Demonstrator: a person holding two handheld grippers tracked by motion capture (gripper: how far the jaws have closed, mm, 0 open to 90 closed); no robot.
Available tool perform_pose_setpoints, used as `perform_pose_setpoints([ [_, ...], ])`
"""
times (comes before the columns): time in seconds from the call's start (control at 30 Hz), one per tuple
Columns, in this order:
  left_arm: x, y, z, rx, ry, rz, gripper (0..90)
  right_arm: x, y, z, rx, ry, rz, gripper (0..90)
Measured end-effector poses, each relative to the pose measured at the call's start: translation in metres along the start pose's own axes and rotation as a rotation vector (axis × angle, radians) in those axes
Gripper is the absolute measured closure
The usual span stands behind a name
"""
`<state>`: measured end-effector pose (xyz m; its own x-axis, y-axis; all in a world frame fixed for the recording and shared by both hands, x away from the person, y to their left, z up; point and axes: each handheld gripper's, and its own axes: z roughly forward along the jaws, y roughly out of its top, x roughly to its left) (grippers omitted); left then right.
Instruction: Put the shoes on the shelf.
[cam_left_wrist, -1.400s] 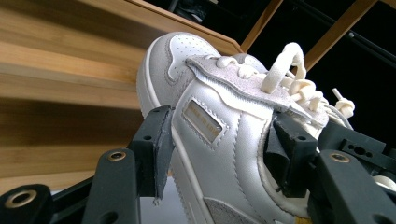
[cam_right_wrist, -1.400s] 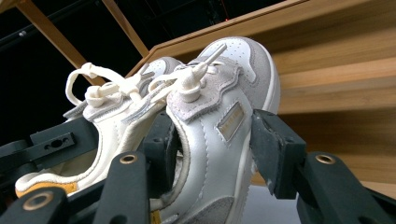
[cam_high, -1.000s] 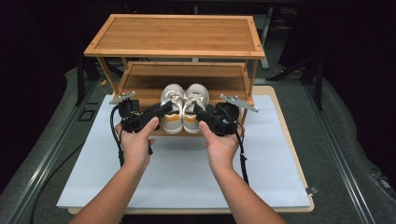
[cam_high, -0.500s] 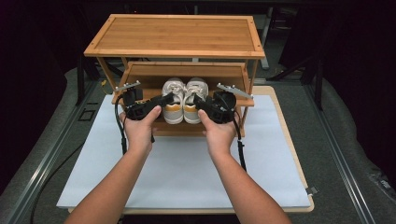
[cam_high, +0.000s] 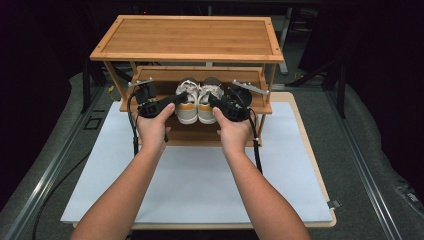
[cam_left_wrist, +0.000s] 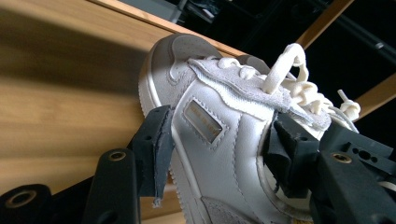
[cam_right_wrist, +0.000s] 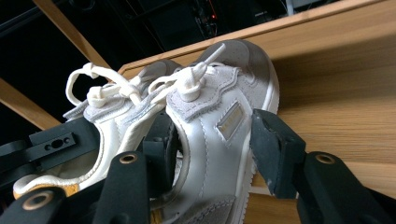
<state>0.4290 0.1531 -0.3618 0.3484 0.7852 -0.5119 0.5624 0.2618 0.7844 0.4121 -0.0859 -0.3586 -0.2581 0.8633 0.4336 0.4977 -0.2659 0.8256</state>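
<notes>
A pair of white sneakers with grey toe caps and orange heels sits side by side at the front of the wooden rack's middle shelf (cam_high: 150, 76). My left gripper (cam_high: 172, 102) is shut on the left shoe (cam_high: 188, 106), one pad on its outer side, the other inside the collar. In the left gripper view the left gripper (cam_left_wrist: 219, 154) squeezes the left shoe (cam_left_wrist: 219, 116). My right gripper (cam_high: 220, 103) is shut the same way on the right shoe (cam_high: 206, 107). In the right gripper view the right gripper (cam_right_wrist: 217, 149) clamps the right shoe (cam_right_wrist: 210, 116). Toes point into the rack, heels overhang its front edge.
The rack's top shelf (cam_high: 185, 40) spreads above the shoes and its bottom shelf (cam_high: 195, 136) lies below them. Side posts (cam_high: 115, 80) stand close outside both grippers. A white mat (cam_high: 200, 185) covers the table in front of the rack. Cables trail from both grippers.
Both hands have carried the shoes away from the person, from low in front of the rack up to and over the middle shelf. Both grips have stayed the same.
</notes>
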Motion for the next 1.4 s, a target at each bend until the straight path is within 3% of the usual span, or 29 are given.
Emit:
perform_pose_setpoints([
  [0.23,0.006,0.006,0.007,0.022,0.015,-0.002,45.4,-0.002,0.001,0.012,0.023,-0.001,0.02,52.0],
  [0.63,0.012,0.008,0.012,0.032,-0.001,-0.07,43.6,0.001,0.01,0.017,0.058,-0.014,0.013,49.8],
  [0.97,0.007,0.016,0.014,0.044,-0.003,-0.027,40.9,-0.002,0.016,0.019,0.065,-0.002,0.022,48.0],
  [1.17,0.007,0.017,0.011,0.034,-0.02,-0.037,41.0,-0.001,0.019,0.014,0.054,0.019,0.02,47.6],
  [1.4,0.003,0.018,0.002,0.02,-0.036,-0.022,41.6,0.003,0.023,0.009,0.043,0.017,-0.011,47.6],
])
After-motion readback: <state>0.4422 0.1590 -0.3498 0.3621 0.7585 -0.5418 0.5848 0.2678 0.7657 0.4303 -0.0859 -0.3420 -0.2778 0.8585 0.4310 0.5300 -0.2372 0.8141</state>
